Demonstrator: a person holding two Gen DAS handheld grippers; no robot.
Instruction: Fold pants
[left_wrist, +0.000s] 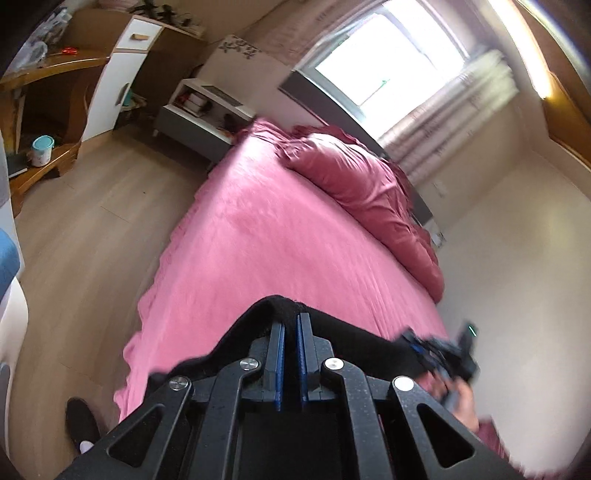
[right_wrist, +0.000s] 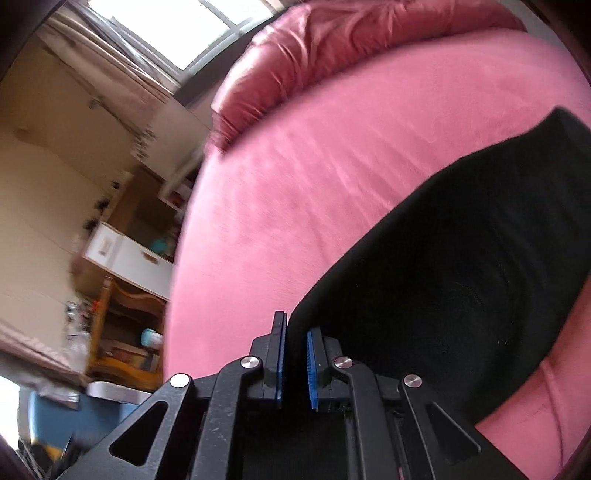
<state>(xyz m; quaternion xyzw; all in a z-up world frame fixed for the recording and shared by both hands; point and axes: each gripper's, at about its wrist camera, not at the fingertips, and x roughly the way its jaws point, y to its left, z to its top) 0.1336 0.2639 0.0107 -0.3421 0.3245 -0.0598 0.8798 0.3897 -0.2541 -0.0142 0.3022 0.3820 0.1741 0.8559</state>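
Already both grippers pinch the black pants (right_wrist: 461, 280) low in frame over the pink bed (left_wrist: 258, 240), left gripper (left_wrist: 290, 325) clamped on an edge, right gripper (right_wrist: 296, 332) narrowed on another, so uneven pulling could slip the thin fabric free.

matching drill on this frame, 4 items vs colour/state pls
1 black pants
2 bedsheet
3 duvet
4 left gripper

a bunched along the bed's far side
b shut on fabric
c light pink, spread flat
d black, lifted at an edge

Pairs: 1-d, 2-c, 3-a, 4-b
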